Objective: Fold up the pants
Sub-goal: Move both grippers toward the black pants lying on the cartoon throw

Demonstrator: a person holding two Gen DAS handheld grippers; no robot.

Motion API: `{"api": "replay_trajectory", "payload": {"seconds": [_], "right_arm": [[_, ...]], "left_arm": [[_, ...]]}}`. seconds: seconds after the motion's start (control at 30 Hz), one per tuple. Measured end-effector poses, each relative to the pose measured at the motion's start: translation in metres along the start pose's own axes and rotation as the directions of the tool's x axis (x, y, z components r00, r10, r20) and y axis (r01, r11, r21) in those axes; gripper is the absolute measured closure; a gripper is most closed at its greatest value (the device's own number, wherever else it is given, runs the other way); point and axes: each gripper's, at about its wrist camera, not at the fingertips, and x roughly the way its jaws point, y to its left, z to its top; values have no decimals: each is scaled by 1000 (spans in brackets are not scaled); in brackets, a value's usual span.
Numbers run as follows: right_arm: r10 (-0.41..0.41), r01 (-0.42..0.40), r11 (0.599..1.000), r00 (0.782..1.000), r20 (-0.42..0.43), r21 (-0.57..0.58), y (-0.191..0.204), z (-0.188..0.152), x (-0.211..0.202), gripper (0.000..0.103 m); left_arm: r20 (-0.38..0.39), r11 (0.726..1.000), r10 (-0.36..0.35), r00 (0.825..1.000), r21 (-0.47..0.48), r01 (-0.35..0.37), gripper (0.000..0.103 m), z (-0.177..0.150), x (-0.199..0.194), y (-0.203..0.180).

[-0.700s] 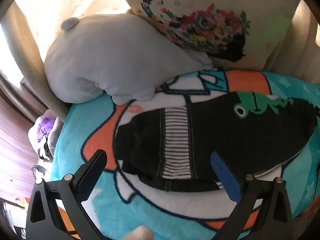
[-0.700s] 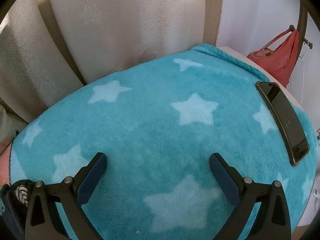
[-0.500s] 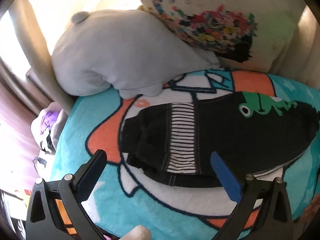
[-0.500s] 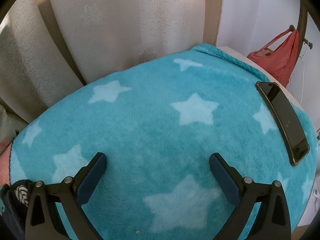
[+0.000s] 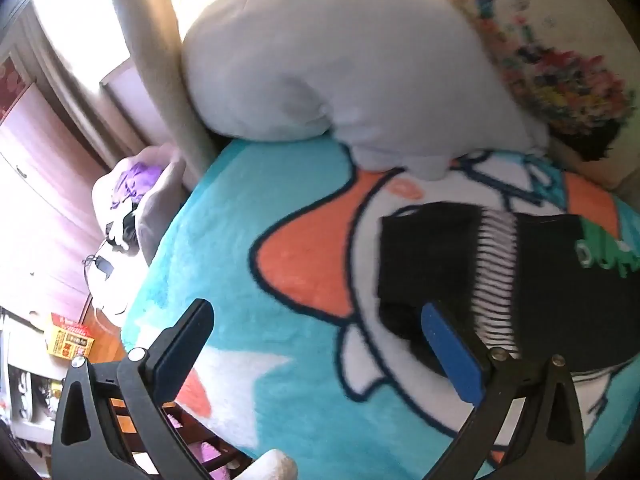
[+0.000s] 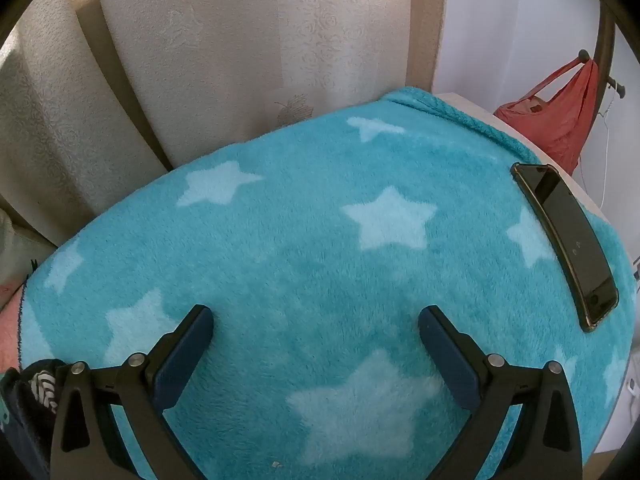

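The black pants (image 5: 532,280), folded, with a striped white band and a green print, lie on the turquoise blanket (image 5: 248,184) at the right of the left wrist view. My left gripper (image 5: 316,332) is open and empty, above the blanket to the left of the pants; its right finger overlaps their near edge. My right gripper (image 6: 316,336) is open and empty over the star-patterned blanket (image 6: 320,248). A dark corner of the pants (image 6: 28,404) shows at the lower left of the right wrist view.
A grey plush pillow (image 5: 332,68) and a floral cushion (image 5: 560,52) lie behind the pants. A phone (image 6: 564,240) lies near the blanket's right edge. A red bag (image 6: 560,116) hangs beyond it. Curtains (image 6: 224,48) stand behind. The bed's left edge drops to clutter (image 5: 68,340).
My left gripper has swung left, so the pants have shifted to the right of its view and the bed's left edge shows. The right gripper has not moved.
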Motion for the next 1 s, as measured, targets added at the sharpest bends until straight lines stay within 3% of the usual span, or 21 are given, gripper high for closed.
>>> {"api": "replay_trajectory", "payload": {"seconds": [0.17, 0.33, 0.47, 0.63, 0.73, 0.83, 1.0], "right_arm": [[0, 0, 1000, 1000, 0, 0, 0, 0, 0, 0], [0, 0, 1000, 1000, 0, -1, 0, 0, 0, 0], [0, 0, 1000, 1000, 0, 0, 0, 0, 0, 0], [0, 0, 1000, 1000, 0, -1, 0, 0, 0, 0], [16, -16, 1000, 1000, -2, -2, -1, 0, 0, 0], [69, -69, 997, 997, -38, -16, -8, 1, -2, 0], [107, -117, 992, 976, -188, -43, -11, -9, -13, 0]], "left_arm": [[-74, 1000, -1, 997, -24, -1, 0, 1, 36, 11], [-120, 1000, 6, 993, 9, -5, 0, -8, 60, 15], [-128, 997, -76, 989, -22, 73, 0, -12, 68, 28], [-163, 977, -201, 966, -105, 186, 0, -16, 81, 50], [-165, 979, -201, 966, -72, 191, 0, -16, 82, 50], [-158, 979, -204, 966, -56, 197, 0, -20, 81, 52], [-165, 977, -210, 964, 7, 214, 0, -18, 81, 40]]}}
